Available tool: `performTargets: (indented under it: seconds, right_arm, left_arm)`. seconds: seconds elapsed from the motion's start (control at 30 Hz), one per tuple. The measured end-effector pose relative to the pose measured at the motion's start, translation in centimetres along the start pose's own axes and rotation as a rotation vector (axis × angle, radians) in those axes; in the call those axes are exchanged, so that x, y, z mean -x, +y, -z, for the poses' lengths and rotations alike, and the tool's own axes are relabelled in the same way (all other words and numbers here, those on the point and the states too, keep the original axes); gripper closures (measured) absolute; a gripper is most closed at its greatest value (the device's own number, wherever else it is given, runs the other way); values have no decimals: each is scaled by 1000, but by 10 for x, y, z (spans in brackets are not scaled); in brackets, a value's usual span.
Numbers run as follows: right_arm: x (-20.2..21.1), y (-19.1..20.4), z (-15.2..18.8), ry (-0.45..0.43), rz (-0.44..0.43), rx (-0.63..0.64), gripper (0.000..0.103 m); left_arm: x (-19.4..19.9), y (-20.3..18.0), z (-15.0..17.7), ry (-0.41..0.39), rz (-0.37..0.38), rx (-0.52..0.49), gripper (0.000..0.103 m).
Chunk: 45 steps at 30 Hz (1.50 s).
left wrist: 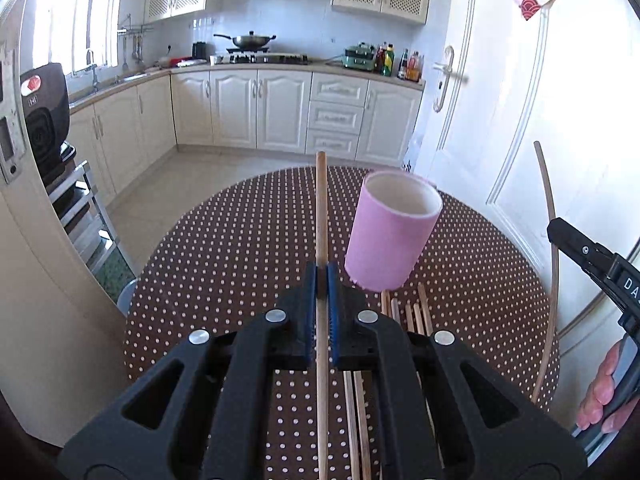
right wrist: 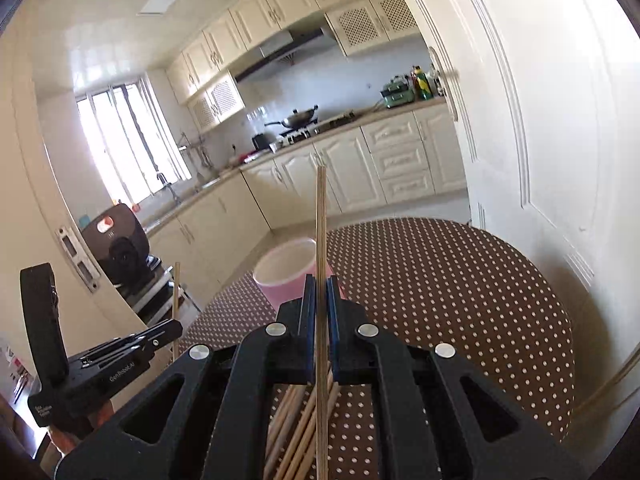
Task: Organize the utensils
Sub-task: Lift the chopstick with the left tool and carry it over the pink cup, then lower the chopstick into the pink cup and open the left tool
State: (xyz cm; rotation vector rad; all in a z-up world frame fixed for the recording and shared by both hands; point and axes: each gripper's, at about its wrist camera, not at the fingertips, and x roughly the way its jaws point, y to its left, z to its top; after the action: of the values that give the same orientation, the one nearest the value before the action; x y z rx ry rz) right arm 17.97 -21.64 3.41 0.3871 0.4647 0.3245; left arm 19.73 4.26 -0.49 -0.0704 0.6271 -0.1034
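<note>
My left gripper (left wrist: pixel 321 276) is shut on a wooden chopstick (left wrist: pixel 321 208) that points ahead over the table, left of the pink cup (left wrist: pixel 390 232). My right gripper (right wrist: pixel 319 284) is shut on a second wooden chopstick (right wrist: pixel 321 220) that rises in front of the pink cup (right wrist: pixel 286 270). Several loose chopsticks (left wrist: pixel 412 314) lie on the dotted tablecloth near the cup's base, and those loose chopsticks (right wrist: pixel 298 432) also show under the right gripper. At the right edge of the left wrist view I see the right gripper's body (left wrist: pixel 592 264), its chopstick (left wrist: pixel 550 248) and a hand (left wrist: pixel 604 392).
The round table (left wrist: pixel 224 248) carries a brown cloth with white dots and ends close to a white door (left wrist: pixel 520 120) on the right. A shelf with a black appliance (left wrist: pixel 44 112) stands at the left. Kitchen cabinets (left wrist: pixel 280 112) line the far wall.
</note>
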Motion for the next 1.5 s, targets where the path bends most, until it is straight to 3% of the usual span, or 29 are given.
performTargets:
  seconds: [0.5, 0.9, 1.5]
  right_arm:
    - [11, 21, -24, -196, -88, 43, 98]
    - [-7, 35, -47, -295, -113, 96, 98]
    - [-48, 39, -74, -507, -83, 139, 99]
  left_arm:
    - [18, 7, -32, -126, 12, 13, 97]
    - [38, 11, -70, -244, 48, 47, 97]
    - [6, -7, -124, -386, 113, 90, 97]
